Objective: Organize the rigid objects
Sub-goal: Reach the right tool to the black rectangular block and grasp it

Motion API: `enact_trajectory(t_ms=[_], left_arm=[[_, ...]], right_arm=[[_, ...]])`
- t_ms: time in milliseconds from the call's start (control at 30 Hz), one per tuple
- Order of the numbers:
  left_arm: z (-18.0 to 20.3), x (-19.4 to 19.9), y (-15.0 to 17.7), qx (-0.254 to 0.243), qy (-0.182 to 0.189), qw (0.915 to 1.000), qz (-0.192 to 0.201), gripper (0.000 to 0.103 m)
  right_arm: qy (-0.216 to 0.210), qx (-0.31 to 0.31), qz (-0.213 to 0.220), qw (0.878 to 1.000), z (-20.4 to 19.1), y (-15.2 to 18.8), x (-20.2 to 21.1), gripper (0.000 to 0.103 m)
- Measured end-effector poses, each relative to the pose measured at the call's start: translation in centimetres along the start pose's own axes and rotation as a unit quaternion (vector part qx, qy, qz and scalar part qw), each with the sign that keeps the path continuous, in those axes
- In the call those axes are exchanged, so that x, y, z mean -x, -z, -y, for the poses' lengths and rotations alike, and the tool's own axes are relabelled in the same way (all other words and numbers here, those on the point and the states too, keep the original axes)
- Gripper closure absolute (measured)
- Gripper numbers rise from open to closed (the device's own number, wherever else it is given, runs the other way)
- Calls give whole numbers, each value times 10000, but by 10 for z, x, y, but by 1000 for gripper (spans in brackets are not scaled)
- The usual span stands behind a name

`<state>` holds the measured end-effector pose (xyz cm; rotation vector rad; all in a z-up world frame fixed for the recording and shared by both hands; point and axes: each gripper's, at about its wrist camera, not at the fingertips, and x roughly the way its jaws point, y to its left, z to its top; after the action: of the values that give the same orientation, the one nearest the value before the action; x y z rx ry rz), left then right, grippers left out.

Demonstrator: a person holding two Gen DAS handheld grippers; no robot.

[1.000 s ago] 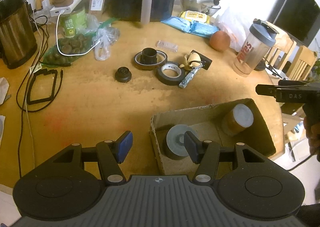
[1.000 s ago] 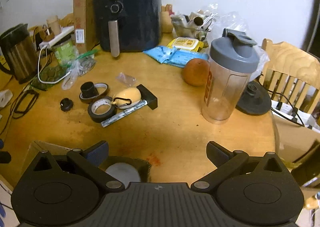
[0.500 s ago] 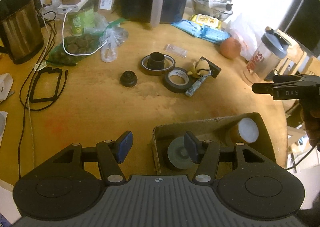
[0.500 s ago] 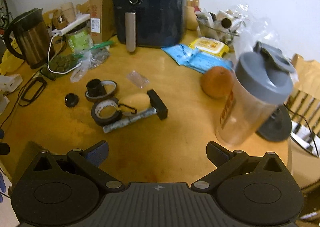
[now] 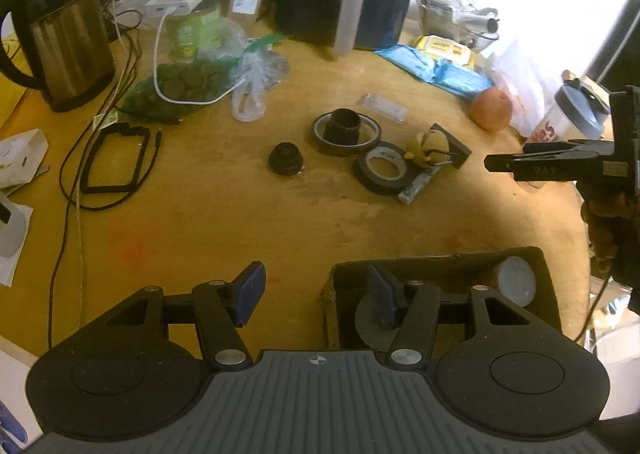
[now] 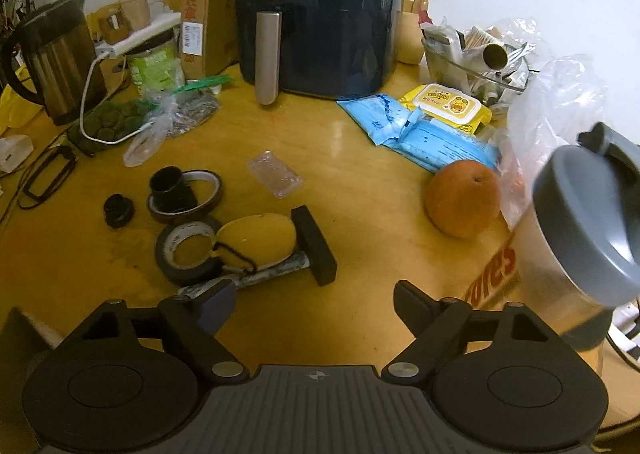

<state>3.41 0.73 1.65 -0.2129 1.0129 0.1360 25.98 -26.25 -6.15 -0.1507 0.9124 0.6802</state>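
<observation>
My left gripper [image 5: 316, 294] is open and straddles the left wall of a cardboard box [image 5: 440, 256]. Its right finger hangs over a grey tape roll [image 5: 366, 328] inside the box. A brown roll with a white end [image 5: 516, 286] lies in the box's far corner. My right gripper [image 6: 314, 302] is closing, with nothing between its fingers. Just ahead of its left finger lie a black tape roll [image 6: 188, 250], a yellow egg-shaped case [image 6: 256, 240] and a black-headed tool [image 6: 316, 246]. Further off sit an amber tape ring holding a black cylinder [image 6: 184, 190] and a small black cap [image 6: 118, 210].
A shaker bottle [image 6: 580, 246] stands close on the right, with an orange [image 6: 462, 204] behind it. An air fryer [image 6: 320, 14], kettle [image 5: 68, 30], wipes packs [image 6: 420, 126], a clear plastic case [image 6: 276, 174] and cables [image 5: 112, 158] crowd the back and left. Bare wood lies before the box.
My right gripper moved forward and left toward the tape rolls, and its jaws have narrowed. The shaker bottle slid to the view's right edge. The left gripper stayed over the box wall.
</observation>
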Motion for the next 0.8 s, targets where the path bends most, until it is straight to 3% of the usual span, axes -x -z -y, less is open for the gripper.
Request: enact_trajectory(t_ms=[333,633,800], left_arm=[[-16,3,2,374,-243,9990,-33,47],[-27,7,6,625,-451,9970,-79,47],[-28,7,6,679,-488,9964,-96,47]], right_arm=[[31,-55,-198,9998,10,-10,-49,50],[-33,114,-299,9995,12,-22,-82,65],[-93,132,-363,9992,11,-26,-93,86]])
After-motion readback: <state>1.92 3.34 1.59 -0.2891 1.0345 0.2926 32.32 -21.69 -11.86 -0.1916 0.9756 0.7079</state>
